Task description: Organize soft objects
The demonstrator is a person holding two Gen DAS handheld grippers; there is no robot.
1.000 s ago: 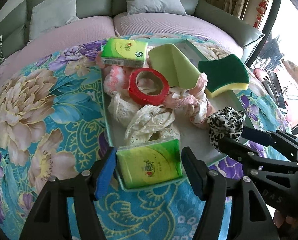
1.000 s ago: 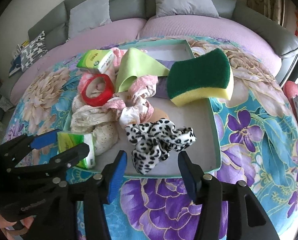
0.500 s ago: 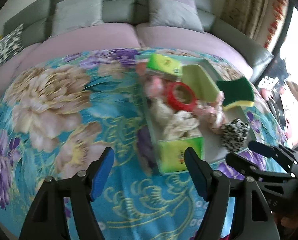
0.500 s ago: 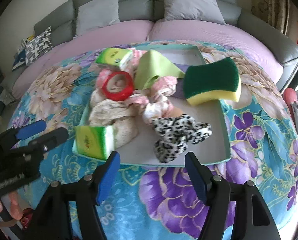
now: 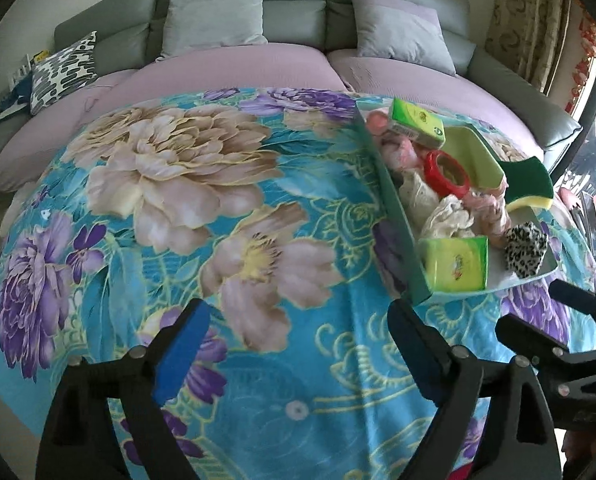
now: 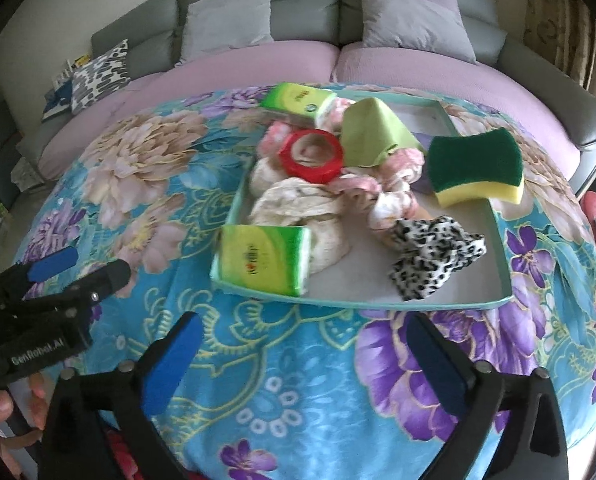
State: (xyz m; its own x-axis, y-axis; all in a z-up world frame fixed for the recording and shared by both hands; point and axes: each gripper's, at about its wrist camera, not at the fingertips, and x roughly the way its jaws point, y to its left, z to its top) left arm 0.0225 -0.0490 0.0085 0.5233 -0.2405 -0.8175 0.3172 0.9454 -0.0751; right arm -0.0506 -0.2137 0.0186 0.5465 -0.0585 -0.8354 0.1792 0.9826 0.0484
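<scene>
all the soft things, like the sponge (image 6: 475, 168), the spotted hair tie (image 6: 437, 256) and the tissue pack (image 6: 264, 260), sit in the tray (image 6: 501, 264). the left gripper (image 5: 298, 356) and the right gripper (image 6: 301, 364) hang near the tray's front edge, jaws opening wide with nothing between them. the job looks about done.

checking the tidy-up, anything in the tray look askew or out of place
The green-and-yellow sponge sits propped on the tray's right rim, overhanging it rather than lying flat inside. Everything else sits loosely heaped inside.
</scene>
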